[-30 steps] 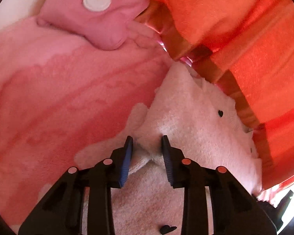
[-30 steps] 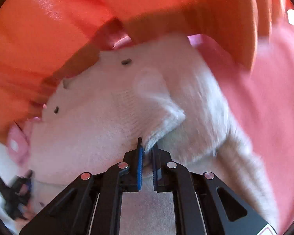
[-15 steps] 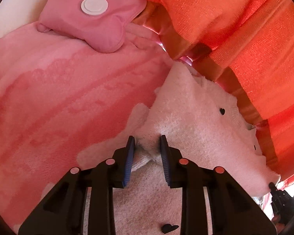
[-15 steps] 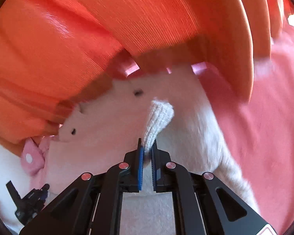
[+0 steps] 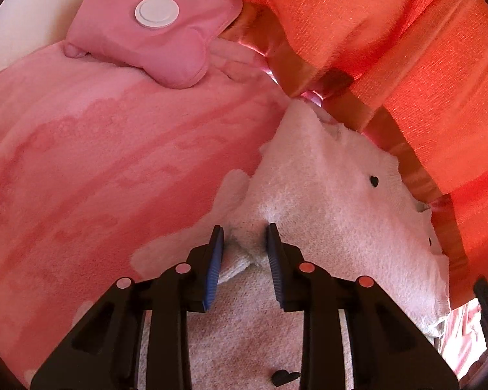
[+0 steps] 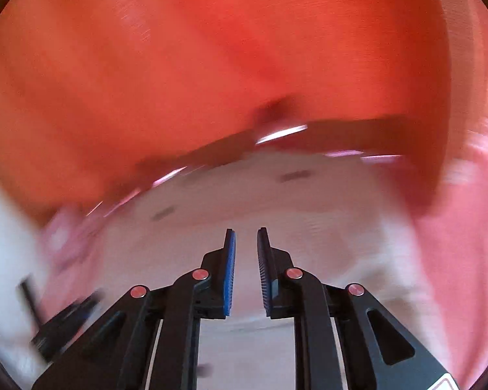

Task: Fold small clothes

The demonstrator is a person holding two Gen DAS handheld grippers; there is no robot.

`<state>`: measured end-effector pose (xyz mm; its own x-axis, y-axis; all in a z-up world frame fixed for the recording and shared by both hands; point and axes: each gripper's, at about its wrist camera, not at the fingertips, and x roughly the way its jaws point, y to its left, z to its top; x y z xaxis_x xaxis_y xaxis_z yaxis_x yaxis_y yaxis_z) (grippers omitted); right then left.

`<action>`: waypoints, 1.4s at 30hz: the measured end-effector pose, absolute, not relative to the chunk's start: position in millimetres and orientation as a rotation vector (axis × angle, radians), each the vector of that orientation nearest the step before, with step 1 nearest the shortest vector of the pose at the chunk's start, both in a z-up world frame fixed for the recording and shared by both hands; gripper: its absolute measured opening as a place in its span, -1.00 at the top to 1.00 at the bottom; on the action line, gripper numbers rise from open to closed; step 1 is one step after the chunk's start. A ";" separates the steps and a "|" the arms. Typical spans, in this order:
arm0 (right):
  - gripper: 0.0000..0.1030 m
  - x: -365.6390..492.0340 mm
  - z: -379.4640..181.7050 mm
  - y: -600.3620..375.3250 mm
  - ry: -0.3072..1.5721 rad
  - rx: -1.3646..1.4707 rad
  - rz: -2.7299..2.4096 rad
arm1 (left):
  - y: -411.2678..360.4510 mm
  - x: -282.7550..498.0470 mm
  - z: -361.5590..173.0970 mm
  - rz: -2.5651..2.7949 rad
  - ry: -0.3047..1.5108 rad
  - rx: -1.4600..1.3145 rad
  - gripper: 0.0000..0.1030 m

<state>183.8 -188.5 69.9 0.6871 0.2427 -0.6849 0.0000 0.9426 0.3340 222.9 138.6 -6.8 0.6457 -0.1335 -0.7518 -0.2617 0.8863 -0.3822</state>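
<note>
A small fluffy white sweater (image 5: pixel 335 214) with black heart dots lies on a pink blanket (image 5: pixel 97 178). My left gripper (image 5: pixel 244 240) has its jaws partly apart around a bunched fold of the sweater, resting on the cloth. In the right wrist view, which is blurred, my right gripper (image 6: pixel 244 240) has its jaws a little apart with nothing between them, above the sweater (image 6: pixel 292 208).
An orange curtain (image 5: pixel 406 48) hangs along the far side and also fills the top of the right wrist view (image 6: pixel 211 65). A pink cushion (image 5: pixel 159 29) with a white disc lies at the back left of the blanket.
My right gripper let go of the sweater's sleeve and its jaws parted; the view swung and blurred. My left gripper stayed on the fold, with its jaws about as far apart as before.
</note>
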 end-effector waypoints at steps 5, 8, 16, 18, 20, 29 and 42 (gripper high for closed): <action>0.78 244.1 15.5 -87.9 0.950 0.172 0.243 | 139.3 224.3 -7.9 0.072 0.878 -0.482 0.44; 0.86 268.3 -13.8 -78.1 0.967 0.112 0.203 | 139.3 225.4 -8.8 0.071 0.879 -0.473 0.42; 0.86 198.2 28.6 -188.4 0.905 0.179 0.061 | 145.2 225.4 -9.2 0.060 0.893 -0.518 0.42; 0.86 169.1 9.8 -242.8 0.948 0.174 -0.074 | 143.4 225.1 -8.8 0.065 0.892 -0.508 0.42; 1.00 146.3 -6.0 -296.0 0.927 0.324 -0.044 | 141.1 225.0 -8.6 0.068 0.890 -0.493 0.42; 0.19 28.5 53.4 -365.5 0.889 0.473 -0.240 | 147.8 185.7 12.1 0.054 0.941 -0.455 -0.13; -0.10 -107.9 -1.5 -321.6 1.327 0.566 -0.096 | 189.1 12.9 -6.8 -0.060 1.102 -0.549 -0.73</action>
<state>-107.9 -321.6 -1.5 0.2590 0.2484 -0.9334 0.3808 0.8618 0.3350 12.9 189.1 -6.8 0.4643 -0.3123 -0.8288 -0.2198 0.8659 -0.4494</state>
